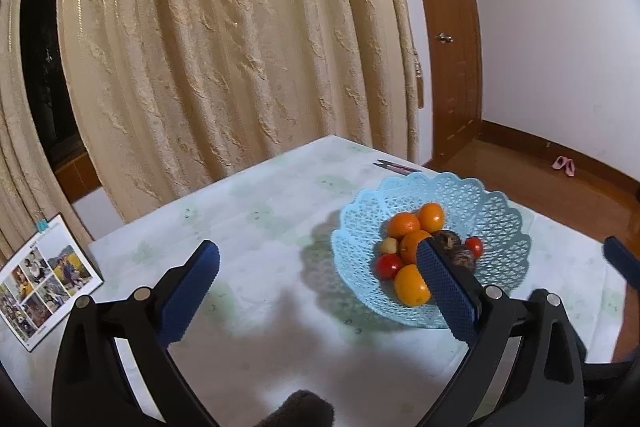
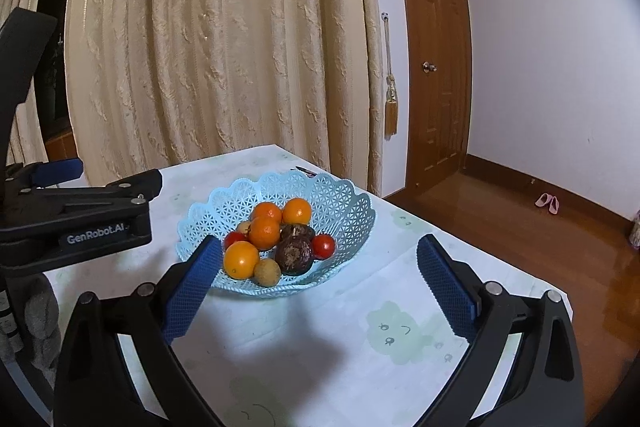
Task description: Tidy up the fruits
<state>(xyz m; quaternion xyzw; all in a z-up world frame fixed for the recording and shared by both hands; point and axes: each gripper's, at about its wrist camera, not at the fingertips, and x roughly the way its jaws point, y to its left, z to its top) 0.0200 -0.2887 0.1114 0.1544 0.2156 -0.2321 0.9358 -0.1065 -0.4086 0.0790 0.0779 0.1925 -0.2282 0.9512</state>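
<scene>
Blue basket (image 2: 340, 203) on the table (image 2: 320, 347) holds 4 oranges (image 2: 241, 259) and other fruit. Left gripper (image 1: 318, 269) and right gripper (image 2: 320, 267): jaws spread wide, empty.

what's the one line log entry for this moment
left gripper: open, empty | right gripper: open, empty | fruit: all in basket

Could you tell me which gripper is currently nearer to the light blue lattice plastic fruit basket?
Probably the right. The right gripper, open, faces the light blue lattice plastic fruit basket head-on, its left finger overlapping the rim. The left gripper, also open, points beside it, with the basket off to its right.
</scene>
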